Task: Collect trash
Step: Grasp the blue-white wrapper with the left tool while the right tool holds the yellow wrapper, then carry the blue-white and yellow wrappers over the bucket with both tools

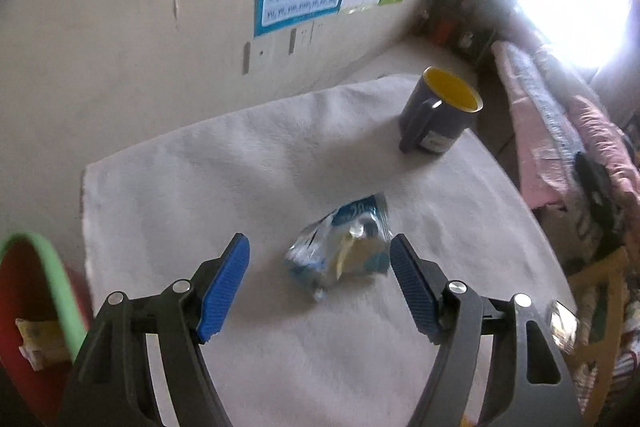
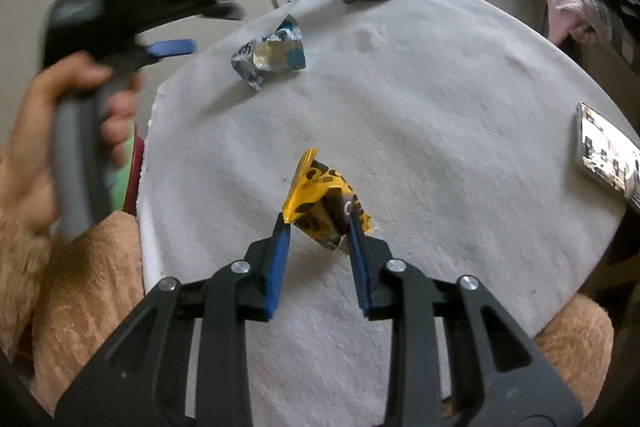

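A crumpled blue-and-silver wrapper (image 1: 344, 247) lies on the white cloth-covered table (image 1: 200, 167). My left gripper (image 1: 320, 241) hovers just short of it, open, with the wrapper ahead of the gap and close to the right-hand finger. In the right wrist view a yellow-and-black wrapper (image 2: 316, 195) stands up off the cloth, and my right gripper (image 2: 318, 221) is shut on its lower end, both blue pads pressing it. The blue-and-silver wrapper (image 2: 272, 55) also shows there, farther back, with the left gripper's blue pad (image 2: 172, 47) and the hand (image 2: 40, 131) holding it blurred at the left.
A dark mug with a yellow inside (image 1: 440, 115) stands at the table's far side. A phone (image 2: 608, 151) lies near the right edge. A red bin with a green rim (image 1: 60, 287) sits below the table's left edge, a pale wrapper inside. Bedding lies at the right.
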`<state>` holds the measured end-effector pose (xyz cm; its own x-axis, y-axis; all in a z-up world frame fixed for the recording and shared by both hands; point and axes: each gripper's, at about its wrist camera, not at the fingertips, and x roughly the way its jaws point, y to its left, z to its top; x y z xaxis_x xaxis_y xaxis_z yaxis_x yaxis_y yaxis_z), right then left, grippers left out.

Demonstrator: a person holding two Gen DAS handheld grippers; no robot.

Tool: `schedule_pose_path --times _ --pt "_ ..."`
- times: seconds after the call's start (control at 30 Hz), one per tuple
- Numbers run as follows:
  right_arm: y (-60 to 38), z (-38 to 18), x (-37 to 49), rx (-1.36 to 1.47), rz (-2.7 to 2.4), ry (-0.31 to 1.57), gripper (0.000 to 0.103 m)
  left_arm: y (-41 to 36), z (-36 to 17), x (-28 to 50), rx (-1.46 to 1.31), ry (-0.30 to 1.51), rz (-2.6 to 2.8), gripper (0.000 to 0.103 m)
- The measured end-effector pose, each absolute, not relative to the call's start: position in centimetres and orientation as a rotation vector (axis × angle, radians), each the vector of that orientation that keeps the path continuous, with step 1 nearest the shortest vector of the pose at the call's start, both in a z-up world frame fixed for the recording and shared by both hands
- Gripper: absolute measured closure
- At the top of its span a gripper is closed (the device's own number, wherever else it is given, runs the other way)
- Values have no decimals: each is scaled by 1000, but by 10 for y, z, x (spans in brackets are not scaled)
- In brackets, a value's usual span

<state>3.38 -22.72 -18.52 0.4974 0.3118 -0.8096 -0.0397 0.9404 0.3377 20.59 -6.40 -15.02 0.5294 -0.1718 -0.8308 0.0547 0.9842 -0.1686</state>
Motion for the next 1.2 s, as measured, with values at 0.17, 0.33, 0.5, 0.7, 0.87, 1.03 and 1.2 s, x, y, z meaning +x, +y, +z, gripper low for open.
schedule_pose_path --times 0.17,0.33,0.5,0.7,0.87,1.03,1.2 --pt "-230 -193 37 330 247 1042 74 -82 -175 223 -45 1085 -114 34" --pt "-239 -197 37 385 251 1043 74 -84 -189 226 -36 1150 -126 60" --pt "-237 -197 37 389 251 1041 74 -82 -190 218 -25 1159 -140 70" --pt "-237 -197 38 386 243 1041 74 -77 -178 192 -48 1144 -189 70" --pt "-236 -197 39 381 235 1043 74 -64 -161 154 -78 1118 -217 70" --pt "-233 -195 38 359 230 1043 74 -48 -141 112 -61 1092 -226 70" --pt "-233 -192 38 343 211 1033 74 -31 -124 73 -52 1049 -223 70"
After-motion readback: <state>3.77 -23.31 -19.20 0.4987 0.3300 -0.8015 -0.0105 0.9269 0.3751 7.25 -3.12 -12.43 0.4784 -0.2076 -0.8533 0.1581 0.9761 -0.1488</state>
